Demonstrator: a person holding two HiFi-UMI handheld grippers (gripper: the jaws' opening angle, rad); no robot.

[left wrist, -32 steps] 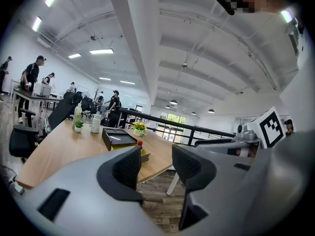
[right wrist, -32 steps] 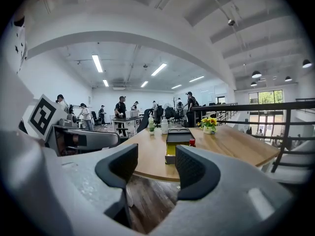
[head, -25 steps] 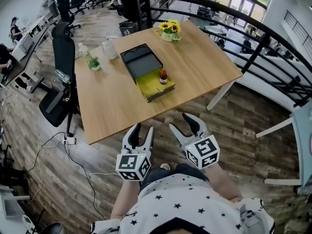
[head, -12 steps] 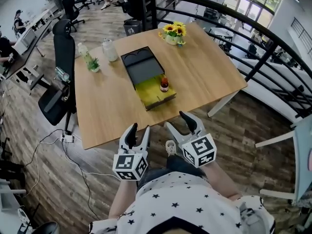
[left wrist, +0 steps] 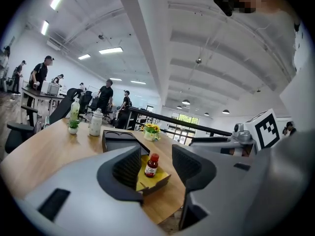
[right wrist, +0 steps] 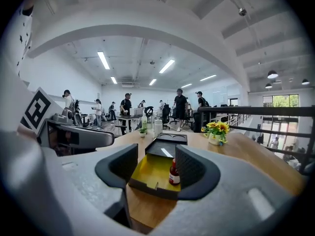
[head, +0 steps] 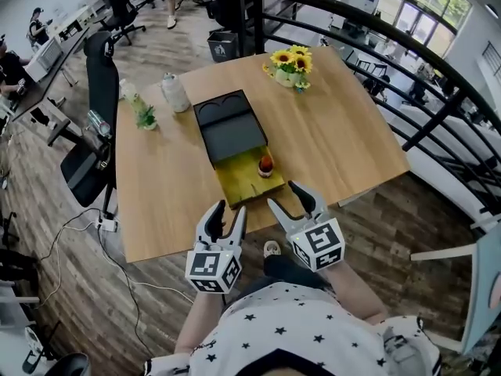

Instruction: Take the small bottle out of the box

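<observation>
The left gripper (head: 228, 211) is hovering just off the table's (head: 156, 202) near edge, jaws spread, empty. The small bottle (head: 266, 164) is standing in the box's (head: 235, 182) yellow tray, its label showing only in the gripper views. The right gripper (head: 287, 197) is gaping too, gripping nothing.
</observation>
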